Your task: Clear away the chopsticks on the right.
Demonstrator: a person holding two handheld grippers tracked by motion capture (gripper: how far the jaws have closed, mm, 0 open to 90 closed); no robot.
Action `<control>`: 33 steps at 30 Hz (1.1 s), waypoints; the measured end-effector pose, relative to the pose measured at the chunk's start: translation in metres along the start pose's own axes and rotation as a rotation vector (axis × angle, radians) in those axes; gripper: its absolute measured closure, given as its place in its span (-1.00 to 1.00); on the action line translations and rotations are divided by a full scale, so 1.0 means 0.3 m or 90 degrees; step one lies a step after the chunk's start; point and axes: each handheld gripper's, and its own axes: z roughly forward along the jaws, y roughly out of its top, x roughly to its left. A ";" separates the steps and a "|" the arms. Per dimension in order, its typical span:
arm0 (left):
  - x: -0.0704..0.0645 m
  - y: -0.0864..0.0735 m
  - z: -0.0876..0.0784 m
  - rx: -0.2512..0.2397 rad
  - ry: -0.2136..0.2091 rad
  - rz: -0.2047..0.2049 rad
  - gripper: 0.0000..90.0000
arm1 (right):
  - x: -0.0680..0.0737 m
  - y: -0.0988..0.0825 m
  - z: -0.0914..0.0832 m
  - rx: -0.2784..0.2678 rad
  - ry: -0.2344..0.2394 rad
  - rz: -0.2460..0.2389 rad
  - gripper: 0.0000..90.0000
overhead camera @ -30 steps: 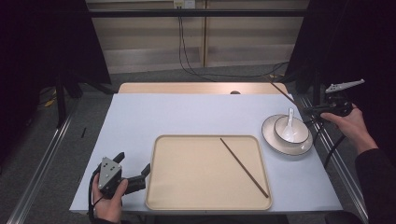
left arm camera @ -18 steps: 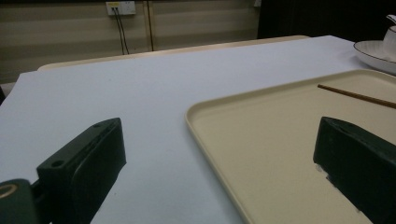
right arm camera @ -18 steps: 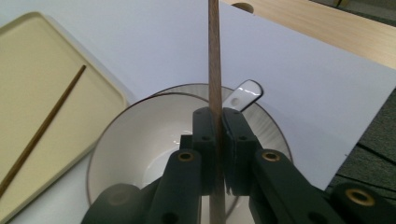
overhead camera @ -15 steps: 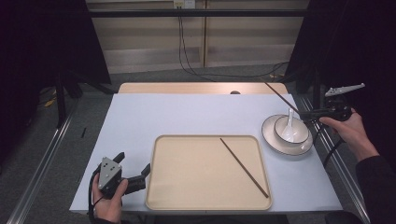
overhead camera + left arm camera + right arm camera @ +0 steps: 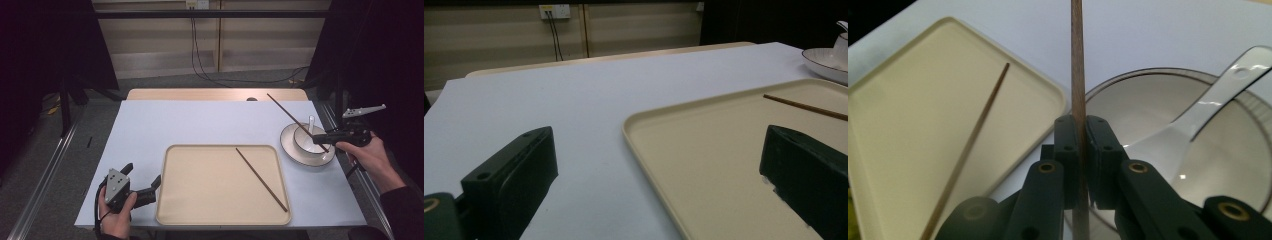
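Your right gripper (image 5: 1079,131) clamped on a chopstick (image 5: 295,121) above the bowl (image 5: 307,142) and plate (image 5: 292,150) at table's 3 o'clock, spoon (image 5: 1193,117) in bowl, second chopstick (image 5: 261,179) on tray (image 5: 200,200), your left gripper (image 5: 142,182) jaws apart at 7 o'clock, empty.

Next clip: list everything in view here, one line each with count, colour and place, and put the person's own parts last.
Table: one, pale blue-white top, centre of the high view.
Tray: one, cream, near edge of the table.
Chopstick on tray: one, dark brown, lying diagonally on the tray's right half.
Held chopstick: one, dark brown, clamped in the right gripper, slanting above the plate.
Plate: one, white with dark rim, right side of the table.
Bowl: one, white, on the plate.
Spoon: one, white, in the bowl.
Left gripper: black, open, at the tray's left edge.
Right gripper: black, shut on the held chopstick.
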 end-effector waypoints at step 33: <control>0.000 0.000 0.000 0.001 0.002 0.001 -0.96 | 0.376 -0.189 0.206 0.035 0.083 0.132 0.88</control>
